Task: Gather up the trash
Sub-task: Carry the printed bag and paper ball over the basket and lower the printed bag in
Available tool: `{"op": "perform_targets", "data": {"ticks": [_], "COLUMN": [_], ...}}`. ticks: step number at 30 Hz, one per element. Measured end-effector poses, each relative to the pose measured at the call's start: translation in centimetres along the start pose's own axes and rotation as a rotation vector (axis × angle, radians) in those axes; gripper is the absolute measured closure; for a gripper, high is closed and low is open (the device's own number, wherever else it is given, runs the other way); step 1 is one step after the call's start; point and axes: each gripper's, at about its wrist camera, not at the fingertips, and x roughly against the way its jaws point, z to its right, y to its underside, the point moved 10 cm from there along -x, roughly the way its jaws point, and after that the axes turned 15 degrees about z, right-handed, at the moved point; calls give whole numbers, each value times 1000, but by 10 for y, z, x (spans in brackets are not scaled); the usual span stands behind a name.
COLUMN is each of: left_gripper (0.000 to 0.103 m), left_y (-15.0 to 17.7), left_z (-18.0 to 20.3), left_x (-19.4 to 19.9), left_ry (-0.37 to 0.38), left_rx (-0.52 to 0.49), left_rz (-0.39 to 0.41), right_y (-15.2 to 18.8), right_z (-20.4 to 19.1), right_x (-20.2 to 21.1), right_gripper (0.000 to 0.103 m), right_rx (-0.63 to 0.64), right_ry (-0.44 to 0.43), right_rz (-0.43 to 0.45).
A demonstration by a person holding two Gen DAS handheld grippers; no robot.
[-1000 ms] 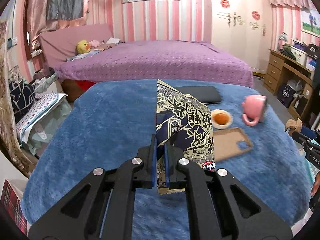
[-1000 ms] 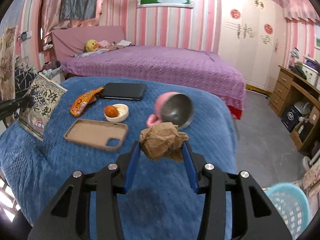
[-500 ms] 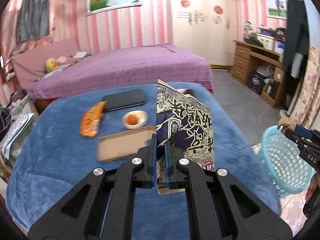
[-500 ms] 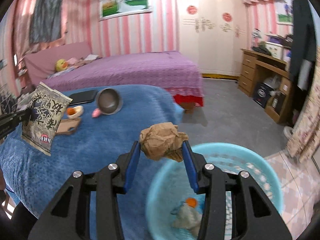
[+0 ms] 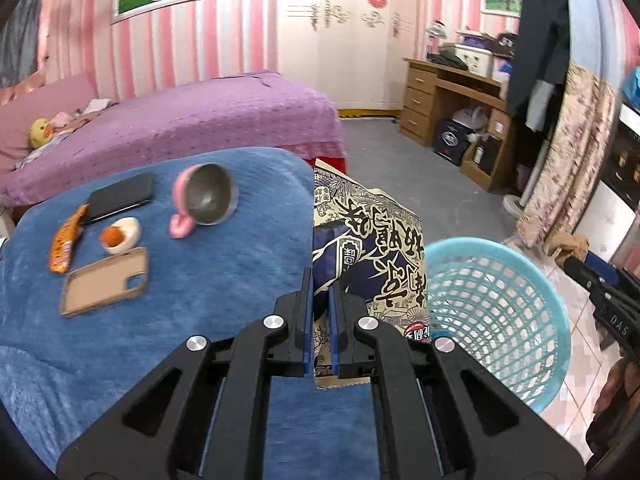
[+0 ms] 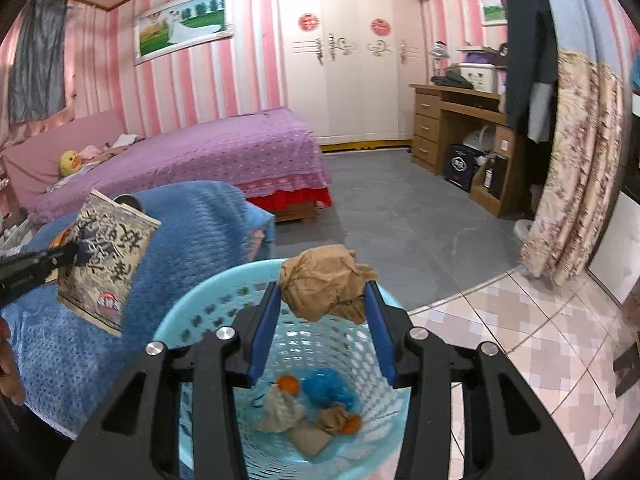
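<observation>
Even indoor light, fisheye bending at dark corners, slight motion blur.

You stand in a bedroom with pink striped walls [image 6: 192, 92]. A bed with a purple cover [image 6: 224, 152] is against the far wall, under a framed picture [image 6: 182, 34]. Beside it you see a white wardrobe [image 6: 344, 60] and then a wooden desk [image 6: 456, 120]. The floor is grey [image 6: 392, 216], and near you it changes to pink tiles [image 6: 532, 332]. A flowered curtain [image 6: 580, 160] hangs at the right.
</observation>
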Motion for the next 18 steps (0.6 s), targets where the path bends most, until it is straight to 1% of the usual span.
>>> {"op": "perform_targets", "data": {"ticks": [3,7,11,12,13,14,16,18], "left_gripper": [98,98,97,84,57,41,35,29], "left_y": [9,18,21,23,23,23,20,19], "left_z": [25,49,59,60,61,59,57,55], "left_x": [-11,-22,-29,-31,-32,-32,-30,-29], "left_ry": [28,61,63,64,62,46,20,5], "left_rx": [-19,-34,-43,-48,-52,-58,-85,-113], "left_rz": [-26,-62,-70,-75,-79,-70,-41,-35], "right_y": [3,6,10,10,10,11,11,12], "right_z": [12,22,27,28,28,28,28,28], "right_x": [2,2,1,0,0,-1,0,0], "right_gripper": [60,60,60,60,60,60,60,60], "right_rx": [-8,-14,-27,-28,-28,-28,-26,-28], "right_ry": [11,18,25,26,26,27,28,28], "right_rz": [-1,-5,-8,-9,-9,-11,-10,-10]}}
